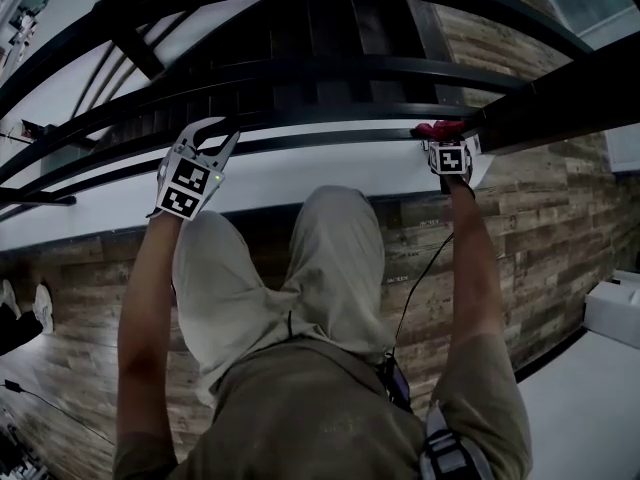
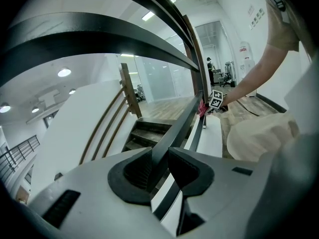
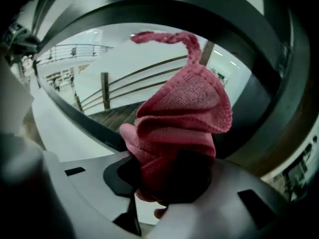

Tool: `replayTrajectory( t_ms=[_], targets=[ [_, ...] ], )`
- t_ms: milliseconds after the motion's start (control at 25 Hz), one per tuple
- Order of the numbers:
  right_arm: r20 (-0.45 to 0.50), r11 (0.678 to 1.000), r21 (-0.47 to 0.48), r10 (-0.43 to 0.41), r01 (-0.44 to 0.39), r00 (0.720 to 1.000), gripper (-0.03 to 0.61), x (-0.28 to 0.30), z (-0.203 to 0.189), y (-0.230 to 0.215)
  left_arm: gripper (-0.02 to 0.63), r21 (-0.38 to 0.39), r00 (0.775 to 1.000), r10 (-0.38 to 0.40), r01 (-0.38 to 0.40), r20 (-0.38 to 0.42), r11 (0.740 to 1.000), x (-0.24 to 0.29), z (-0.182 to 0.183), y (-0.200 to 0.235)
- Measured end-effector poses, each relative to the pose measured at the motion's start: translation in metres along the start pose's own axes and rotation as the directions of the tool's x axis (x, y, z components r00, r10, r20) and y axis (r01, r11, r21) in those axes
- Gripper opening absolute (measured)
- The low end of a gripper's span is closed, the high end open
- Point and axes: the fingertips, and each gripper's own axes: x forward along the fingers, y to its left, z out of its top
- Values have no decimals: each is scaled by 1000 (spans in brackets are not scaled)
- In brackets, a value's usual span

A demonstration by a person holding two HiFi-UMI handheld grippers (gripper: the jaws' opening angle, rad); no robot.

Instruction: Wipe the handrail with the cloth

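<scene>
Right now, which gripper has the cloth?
The right gripper: the red cloth is bunched between its jaws, at the rail. The left gripper grips only the bare black rail.

My cloth [image 3: 184,113] reads pinkish red. The handrail [image 1: 330,116] is black; my marker cube [image 1: 188,186] shows black-and-white squares.

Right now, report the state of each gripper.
Left gripper: closed on the thin black metal handrail bar.
Right gripper: closed, holding the crumpled red woven cloth.
</scene>
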Motion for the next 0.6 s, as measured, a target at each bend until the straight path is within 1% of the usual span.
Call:
replayTrajectory(
  t_ms=[40,80,120,160,200,240,280,320,360,440,520,600],
  targets=[
    [-24,995,-94,26,-28,999,115,0,-3,7,110,3,1000,-1,1,1,1000,0,0,0],
    [-71,975,-214,39,-54,997,115,0,-7,13,110,6,1000,-2,2,-1,1000,0,-1,0],
    [-137,934,-350,28,-75,990,115,-1,-13,17,110,12,1000,-4,4,-5,1000,1,-1,0],
    [-205,867,-490,-11,-92,979,115,-3,-20,18,110,26,1000,-3,4,-13,1000,2,-1,-1],
    [-256,783,-612,-67,-109,964,115,-4,-28,18,110,53,1000,1,0,-28,999,2,-2,-4],
    [-283,702,-701,-119,-121,952,115,-5,-34,18,115,99,999,13,-9,-48,995,0,-4,-8],
    [-291,645,-754,-158,-125,944,115,-5,-39,18,114,161,997,30,-19,-68,987,-3,-7,-15],
    [-292,617,-778,-181,-123,939,115,-3,-42,17,114,229,996,46,-26,-82,973,-7,-10,-23],
    [-292,607,-786,-194,-119,937,116,0,-43,16,114,291,994,55,-27,-89,956,-10,-12,-31],
    [-286,592,-798,-205,-114,936,117,8,-42,17,114,378,993,53,-9,-106,926,-13,-20,-49],
    [-268,554,-825,-204,-115,942,121,14,-38,25,114,423,989,34,29,-142,906,-13,-32,-64],
    [-245,498,-859,-186,-124,952,139,19,-30,39,115,429,981,14,71,-191,900,-9,-48,-73]
  ],
)
